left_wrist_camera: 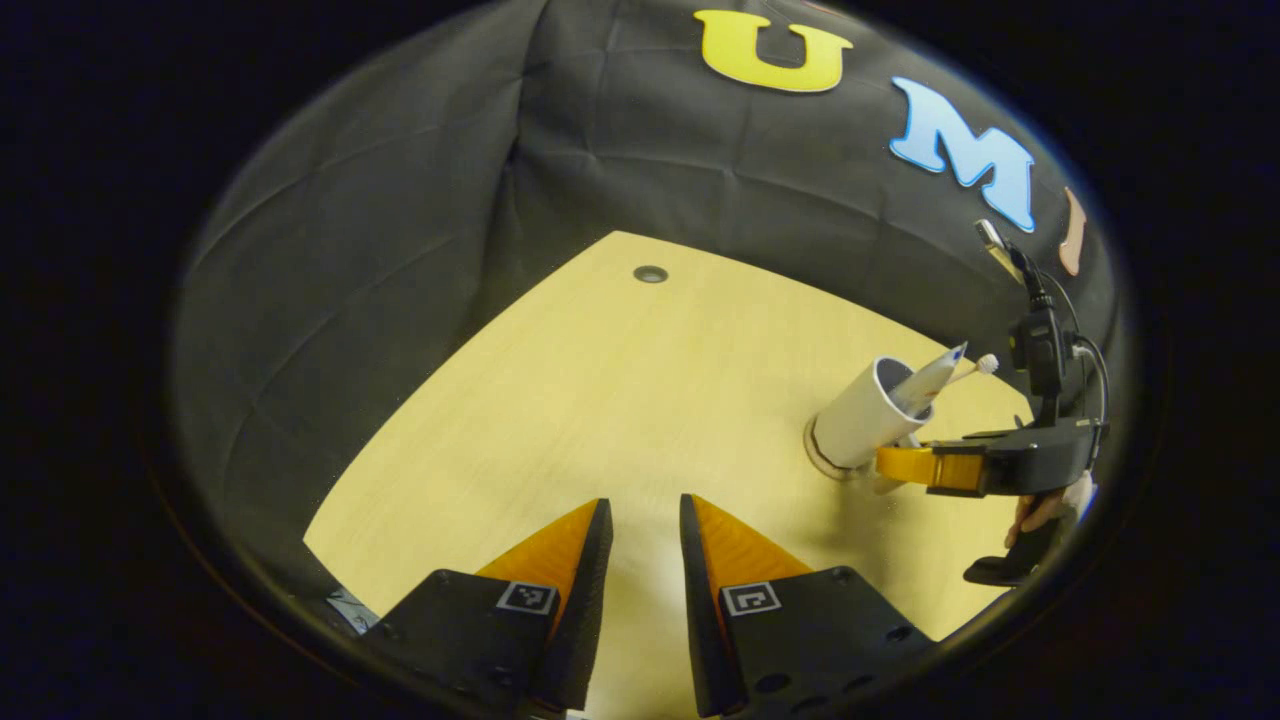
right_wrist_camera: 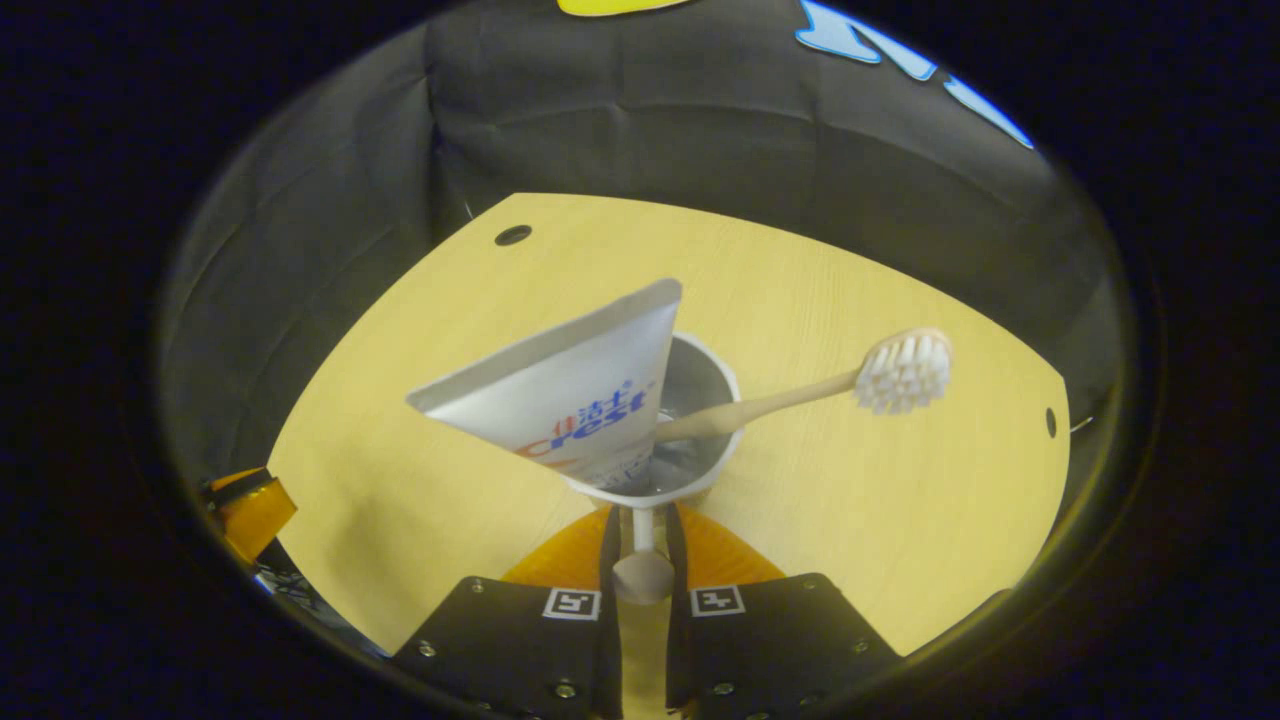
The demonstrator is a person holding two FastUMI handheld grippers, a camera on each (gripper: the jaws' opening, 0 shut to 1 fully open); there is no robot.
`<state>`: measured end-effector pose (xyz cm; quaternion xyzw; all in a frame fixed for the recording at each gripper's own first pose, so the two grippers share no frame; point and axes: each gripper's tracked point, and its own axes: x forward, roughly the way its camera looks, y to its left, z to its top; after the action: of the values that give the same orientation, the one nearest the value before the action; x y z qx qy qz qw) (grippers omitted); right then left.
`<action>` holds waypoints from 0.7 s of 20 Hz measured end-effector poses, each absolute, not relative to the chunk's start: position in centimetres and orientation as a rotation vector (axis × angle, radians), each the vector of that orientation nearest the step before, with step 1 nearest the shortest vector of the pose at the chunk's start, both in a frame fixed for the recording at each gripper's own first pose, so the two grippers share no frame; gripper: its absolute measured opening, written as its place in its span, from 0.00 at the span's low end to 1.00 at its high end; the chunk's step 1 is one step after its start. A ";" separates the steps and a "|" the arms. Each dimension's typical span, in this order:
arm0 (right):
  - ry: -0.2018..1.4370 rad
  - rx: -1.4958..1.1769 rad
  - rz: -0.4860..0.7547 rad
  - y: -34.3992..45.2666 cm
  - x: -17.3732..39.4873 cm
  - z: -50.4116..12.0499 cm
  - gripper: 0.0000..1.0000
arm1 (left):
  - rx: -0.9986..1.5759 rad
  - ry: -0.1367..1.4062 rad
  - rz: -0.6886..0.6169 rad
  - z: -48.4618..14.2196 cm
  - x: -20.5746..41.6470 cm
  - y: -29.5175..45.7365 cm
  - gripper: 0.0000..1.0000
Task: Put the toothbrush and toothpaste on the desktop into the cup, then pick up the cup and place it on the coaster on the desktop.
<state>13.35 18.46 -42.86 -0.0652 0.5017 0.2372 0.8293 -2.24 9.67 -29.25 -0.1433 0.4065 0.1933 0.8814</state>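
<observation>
A white cup (left_wrist_camera: 858,418) stands on a round coaster (left_wrist_camera: 815,455) at the right of the wooden desktop (left_wrist_camera: 620,400). The toothpaste tube (left_wrist_camera: 930,378) and the toothbrush (left_wrist_camera: 985,365) stick out of it. My right gripper (left_wrist_camera: 900,466) reaches the cup from the right, with a hand on its grip. In the right gripper view I look down into the cup (right_wrist_camera: 700,385). The silver tube (right_wrist_camera: 570,395) leans left and the toothbrush (right_wrist_camera: 900,372) leans right with its bristles up. My right gripper (right_wrist_camera: 642,510) is shut on the cup's thin handle (right_wrist_camera: 643,528). My left gripper (left_wrist_camera: 645,500) hangs open over bare desktop.
A cable hole (left_wrist_camera: 650,273) lies near the desk's far edge, with the black cloth wall behind. The right gripper view shows two such holes (right_wrist_camera: 512,235) (right_wrist_camera: 1047,422). An orange finger of the left gripper (right_wrist_camera: 245,512) shows at that view's left edge.
</observation>
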 end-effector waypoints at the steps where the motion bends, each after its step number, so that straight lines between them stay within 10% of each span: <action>1: 1.063 -0.143 0.499 18.4 13.3 -42.8 0.18 | -0.301 0.848 0.413 -29.5 -2.6 9.9 0.46; 14: 1.049 -0.088 0.474 17.5 12.1 -40.2 0.29 | -0.282 0.831 0.363 -29.6 -1.1 8.9 0.46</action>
<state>12.06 17.52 -40.17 -0.0416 0.4957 0.2241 0.8381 -1.15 8.93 -29.63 -0.1357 0.4001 0.1748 0.8893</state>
